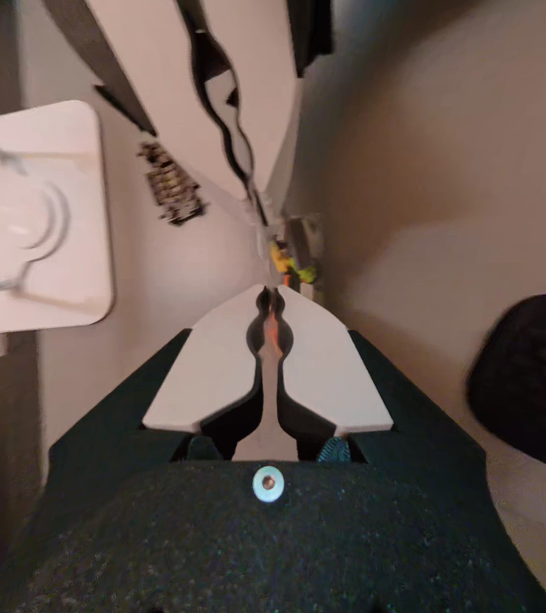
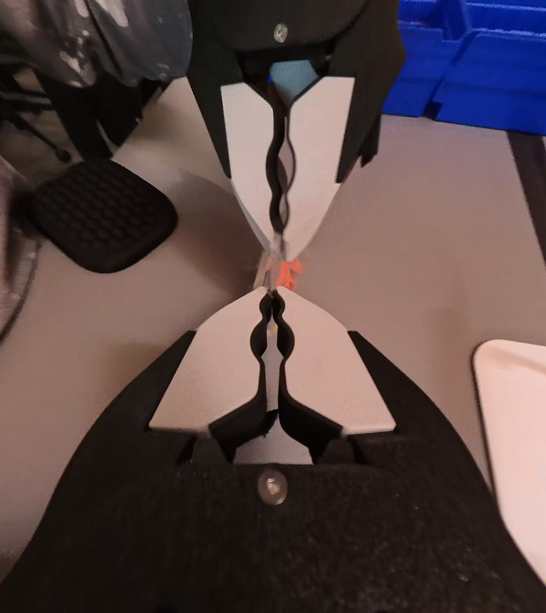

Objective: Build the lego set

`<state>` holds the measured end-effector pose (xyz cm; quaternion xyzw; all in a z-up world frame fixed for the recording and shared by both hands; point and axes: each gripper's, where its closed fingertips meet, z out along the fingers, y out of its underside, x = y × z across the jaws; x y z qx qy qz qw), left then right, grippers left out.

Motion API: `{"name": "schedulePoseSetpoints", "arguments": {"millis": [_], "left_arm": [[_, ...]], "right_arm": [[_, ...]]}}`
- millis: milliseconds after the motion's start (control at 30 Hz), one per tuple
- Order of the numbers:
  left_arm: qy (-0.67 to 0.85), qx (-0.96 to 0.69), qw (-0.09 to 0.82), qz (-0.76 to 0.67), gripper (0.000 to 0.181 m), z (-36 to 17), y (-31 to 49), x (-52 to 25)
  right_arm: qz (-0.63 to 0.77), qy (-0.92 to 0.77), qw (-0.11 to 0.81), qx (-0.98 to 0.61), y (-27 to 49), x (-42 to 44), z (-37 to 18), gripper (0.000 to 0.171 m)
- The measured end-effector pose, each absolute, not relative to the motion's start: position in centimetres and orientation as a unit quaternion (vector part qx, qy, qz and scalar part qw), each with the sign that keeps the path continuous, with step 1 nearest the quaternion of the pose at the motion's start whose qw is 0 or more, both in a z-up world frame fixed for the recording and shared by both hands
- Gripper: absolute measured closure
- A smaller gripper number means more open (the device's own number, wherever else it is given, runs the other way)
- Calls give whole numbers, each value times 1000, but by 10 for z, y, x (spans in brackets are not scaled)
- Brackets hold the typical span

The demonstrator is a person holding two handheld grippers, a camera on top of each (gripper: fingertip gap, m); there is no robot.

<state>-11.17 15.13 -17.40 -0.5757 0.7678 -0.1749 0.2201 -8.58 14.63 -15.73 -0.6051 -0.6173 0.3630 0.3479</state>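
Both grippers [image 2: 272, 292] [image 2: 278, 247] pinching clear lego bag [image 2: 270, 270]

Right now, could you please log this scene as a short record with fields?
left gripper: shut on clear plastic bag
right gripper: shut on the same bag, tip to tip with the left
bag contents: orange lego pieces, other colours blurred
table: grey
white tray: on table, at right
blue bins: at the far edge

Pale grey tabletop [image 2: 414, 265] — matte, softly lit. Blue plastic bins [image 2: 497, 56] stacked at its far edge. Black padded chair armrest [image 2: 99, 215] just beside the near edge — chair base [image 2: 42, 132] and floor below, blurred.
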Motion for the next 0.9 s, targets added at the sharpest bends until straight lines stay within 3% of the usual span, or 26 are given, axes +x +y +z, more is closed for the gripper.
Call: {"name": "schedulePoseSetpoints", "arguments": {"millis": [167,300,467,567,600,900], "left_arm": [[707,-613,126,-329,181,-169,135,-103],[676,-621,86,-387,181,-171,134,-104],[664,-627,58,-403,181,-179,134,-107],[655,-625,40,-423,181,-179,133,-105],[653,-624,35,-427,181,-180,133,-105],[586,-663,134,-445,160,-184,185,-129]], "right_arm": [[481,-546,287,-623,148,-74,-154,171],[495,-536,293,-618,151,-71,-154,170],[473,-538,319,-620,156,-75,-150,155],[455,-544,321,-627,158,-79,-156,156],[456,-544,322,-627,158,-81,-157,168],[473,-454,263,-708,188,-58,-185,171]]}}
